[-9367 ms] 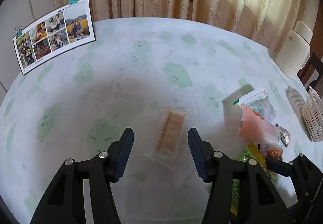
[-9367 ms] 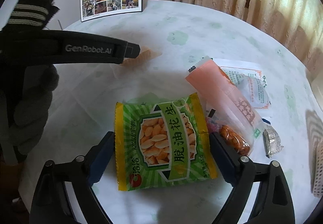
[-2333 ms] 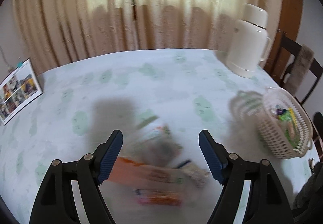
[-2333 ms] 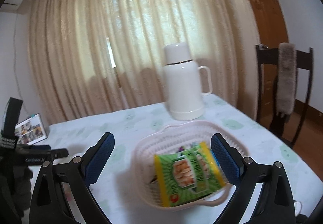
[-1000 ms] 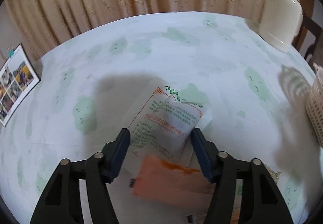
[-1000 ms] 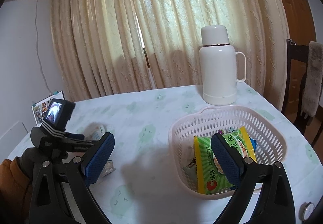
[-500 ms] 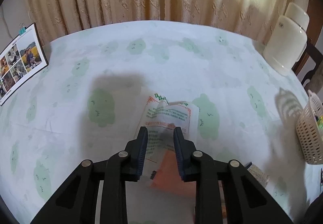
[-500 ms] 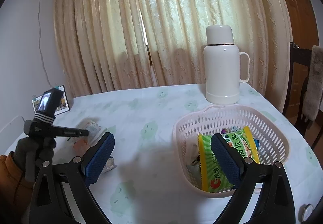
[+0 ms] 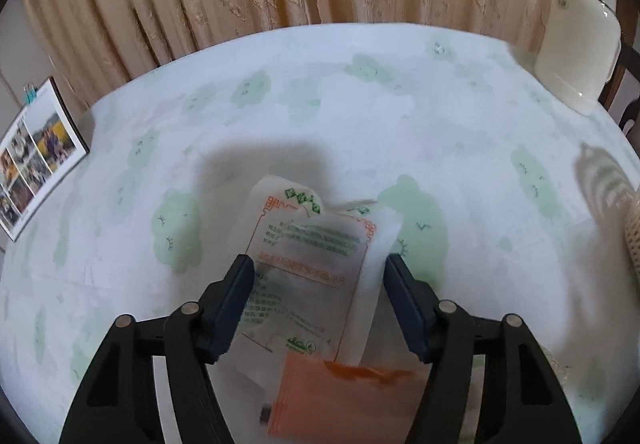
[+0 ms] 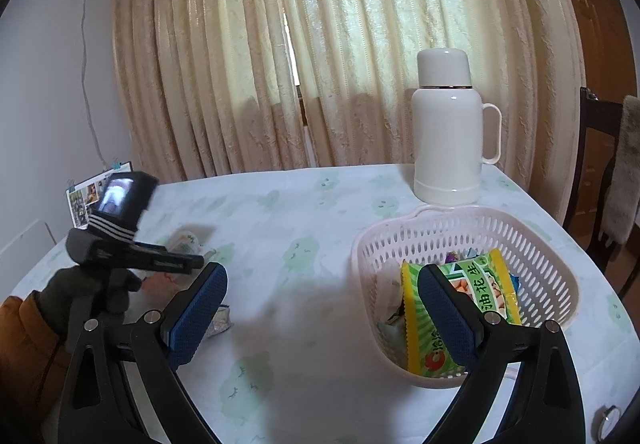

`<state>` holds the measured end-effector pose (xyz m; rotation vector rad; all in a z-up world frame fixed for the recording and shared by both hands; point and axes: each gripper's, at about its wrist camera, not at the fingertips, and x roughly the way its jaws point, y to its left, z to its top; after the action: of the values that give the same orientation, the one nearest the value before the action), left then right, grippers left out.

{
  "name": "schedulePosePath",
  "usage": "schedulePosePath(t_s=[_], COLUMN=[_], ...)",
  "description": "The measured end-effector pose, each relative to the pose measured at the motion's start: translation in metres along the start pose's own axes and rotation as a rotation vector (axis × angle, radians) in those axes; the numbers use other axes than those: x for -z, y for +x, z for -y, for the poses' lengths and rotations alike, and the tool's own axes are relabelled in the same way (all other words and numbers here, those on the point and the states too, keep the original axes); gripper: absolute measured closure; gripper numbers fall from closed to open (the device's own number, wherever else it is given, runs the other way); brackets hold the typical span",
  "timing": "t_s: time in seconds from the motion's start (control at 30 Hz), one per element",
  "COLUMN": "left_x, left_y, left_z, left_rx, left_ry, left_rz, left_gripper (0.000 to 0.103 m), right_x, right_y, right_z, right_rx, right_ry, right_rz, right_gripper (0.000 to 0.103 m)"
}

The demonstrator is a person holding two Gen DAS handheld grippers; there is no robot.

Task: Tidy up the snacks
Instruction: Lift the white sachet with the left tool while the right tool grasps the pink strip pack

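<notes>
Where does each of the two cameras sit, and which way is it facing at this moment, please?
Left wrist: on the left gripper, tilted down at a white printed packet between its opening jaws.
Right wrist: on the right gripper, looking across the table at the basket; its open fingers, a gloved hand and an orange sleeve show.
Shared: thermos, photo card, curtains.

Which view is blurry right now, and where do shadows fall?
Left wrist view: white packet and orange packet smeared by motion, dark shadow on the table behind them. Right wrist view: sharp, backlit curtain, soft shadow beside the basket.
</notes>
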<state>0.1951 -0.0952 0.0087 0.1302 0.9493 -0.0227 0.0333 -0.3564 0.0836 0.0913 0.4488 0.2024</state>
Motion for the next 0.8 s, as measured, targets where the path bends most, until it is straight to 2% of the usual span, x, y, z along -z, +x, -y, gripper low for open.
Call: schedulePosePath(t_s=[0.13,0.2,0.37,0.53,0.67,0.8], left_x=[0.0,0.0,-0.002,-0.002,-0.001,0.0], left_y=[-0.003,-0.006,-0.018,-0.041,-0.057,-0.07], left_z=[-0.009,-0.015,-0.031,-0.052,-0.06,-0.062], left_rx=[0.013,0.032,0.061,0.094,0.098,0.108], left_ry=[-0.017,-0.037,-0.103,-0.167,-0.185,-0.192], left_rz=[0.0,0.007,0.027,0.073,0.099,0.125], left_gripper=[0.064,0.066,0.067,0.067,0.067,0.067], right_x=[0.002,0.002,0.005,0.009,0.011,0.008], right_y=[0.0,0.001,0.005,0.01,0.026,0.05], right_z=[-0.002,-0.003,-0.005,-0.02,-0.043,-0.076], right_rx=[-0.005,-0.008,-0.028,-0.091,-0.197,-0.25], right_ry=[-0.012,-0.015,-0.013,-0.032,-0.05,-0.141], right_rz=[-0.003,-0.005,-0.021,-0.056,-0.151,-0.235], right_gripper=[0.007,0.007,0.007,0.007,0.007,0.007])
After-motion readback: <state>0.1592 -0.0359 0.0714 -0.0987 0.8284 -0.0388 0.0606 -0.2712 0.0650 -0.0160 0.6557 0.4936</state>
